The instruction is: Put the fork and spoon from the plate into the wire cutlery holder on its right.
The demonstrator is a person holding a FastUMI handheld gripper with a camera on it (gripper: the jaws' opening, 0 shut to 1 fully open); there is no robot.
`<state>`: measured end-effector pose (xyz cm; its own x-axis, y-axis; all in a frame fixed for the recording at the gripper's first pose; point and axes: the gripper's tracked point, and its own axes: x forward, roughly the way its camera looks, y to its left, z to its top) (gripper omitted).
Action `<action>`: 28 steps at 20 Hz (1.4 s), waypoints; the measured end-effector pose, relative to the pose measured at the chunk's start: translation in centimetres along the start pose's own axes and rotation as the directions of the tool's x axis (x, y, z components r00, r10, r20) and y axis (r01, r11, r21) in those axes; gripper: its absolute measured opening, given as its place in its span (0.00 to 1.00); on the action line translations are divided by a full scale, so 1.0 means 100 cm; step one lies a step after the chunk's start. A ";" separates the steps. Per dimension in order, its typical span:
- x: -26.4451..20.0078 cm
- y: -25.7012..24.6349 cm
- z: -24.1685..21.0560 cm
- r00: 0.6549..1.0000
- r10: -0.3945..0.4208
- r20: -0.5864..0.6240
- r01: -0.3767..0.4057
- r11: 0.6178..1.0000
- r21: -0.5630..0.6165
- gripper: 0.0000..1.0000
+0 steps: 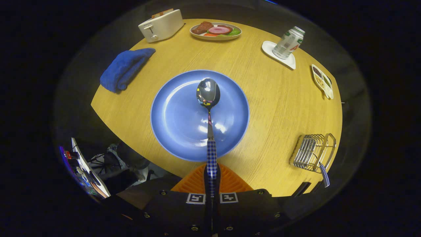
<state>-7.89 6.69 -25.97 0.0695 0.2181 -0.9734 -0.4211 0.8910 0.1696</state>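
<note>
Your gripper (212, 184) has its fingers pinched tight on the checkered handle of the spoon (208, 95), no gap left between them. The bowl sticks out ahead, over the middle of the blue plate (174, 115). The wire cutlery holder (312, 153) sits well off to the right on the wooden table (276, 98), with another checkered handle (325, 174) poking out of it.

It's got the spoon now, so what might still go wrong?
The gripper pinches only the end of the spoon handle, so the long spoon might swing or slip. The wire cutlery holder already has a checked handle leaning out of it, which the spoon could knock.
</note>
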 end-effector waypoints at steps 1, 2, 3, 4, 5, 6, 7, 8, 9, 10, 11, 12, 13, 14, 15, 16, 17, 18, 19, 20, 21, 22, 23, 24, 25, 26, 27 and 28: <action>-0.004 -0.007 -0.003 1.000 -0.009 0.002 0.009 1.000 0.017 0.02; -0.007 -0.016 -0.006 1.000 -0.023 0.003 0.023 0.999 0.034 0.02; -0.010 -0.022 -0.010 1.000 -0.027 0.001 0.027 0.998 0.055 0.02; -0.014 -0.027 -0.012 0.999 -0.033 0.005 0.033 0.997 0.074 0.02; -0.017 -0.034 -0.016 0.999 -0.042 0.003 0.042 0.995 0.090 0.02; -0.022 -0.041 -0.020 0.999 -0.050 0.003 0.049 0.994 0.102 0.02; -0.028 -0.048 -0.024 0.998 -0.061 0.001 0.061 0.992 0.114 0.02; -0.034 -0.056 -0.030 0.997 -0.074 -0.005 0.074 0.990 0.123 0.02; -0.038 -0.063 -0.037 0.996 -0.084 -0.018 0.086 0.988 0.131 0.02; -0.043 -0.072 -0.045 0.995 -0.097 -0.040 0.101 0.985 0.138 0.02; -0.049 -0.081 -0.055 0.992 -0.110 -0.062 0.118 0.982 0.148 0.02; -0.053 -0.089 -0.062 0.990 -0.119 -0.078 0.130 0.979 0.159 0.02; -0.058 -0.095 -0.068 0.988 -0.124 -0.088 0.137 0.976 0.168 0.02; -0.063 -0.102 -0.074 0.987 -0.131 -0.096 0.147 0.973 0.177 0.02; -0.066 -0.109 -0.079 0.985 -0.140 -0.103 0.158 0.969 0.188 0.02; -0.070 -0.117 -0.083 0.982 -0.150 -0.113 0.170 0.966 0.197 0.02; -0.073 -0.122 -0.090 0.979 -0.158 -0.125 0.181 0.962 0.203 0.02; -0.076 -0.130 -0.095 0.977 -0.163 -0.138 0.190 0.959 0.212 0.02; -0.078 -0.136 -0.099 0.974 -0.167 -0.152 0.198 0.955 0.221 0.02; -0.079 -0.143 -0.103 0.971 -0.173 -0.165 0.208 0.951 0.228 0.02; -0.081 -0.148 -0.108 0.967 -0.178 -0.180 0.218 0.948 0.234 0.02; -0.082 -0.157 -0.113 0.959 -0.194 -0.206 0.241 0.942 0.235 0.02; -0.083 -0.164 -0.118 0.953 -0.200 -0.228 0.253 0.938 0.236 0.02; -0.085 -0.167 -0.120 0.949 -0.203 -0.242 0.261 0.935 0.240 0.02; -0.085 -0.168 -0.119 0.945 -0.210 -0.251 0.271 0.932 0.240 0.02; -0.086 -0.171 -0.119 0.942 -0.213 -0.260 0.276 0.932 0.234 0.02; -0.085 -0.173 -0.121 0.939 -0.214 -0.271 0.279 0.933 0.229 0.02; -0.084 -0.174 -0.121 0.936 -0.213 -0.281 0.280 0.933 0.225 0.02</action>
<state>-12.07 -15.42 -22.57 -0.0998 -0.0978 -0.9902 -0.1700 0.9822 -0.0799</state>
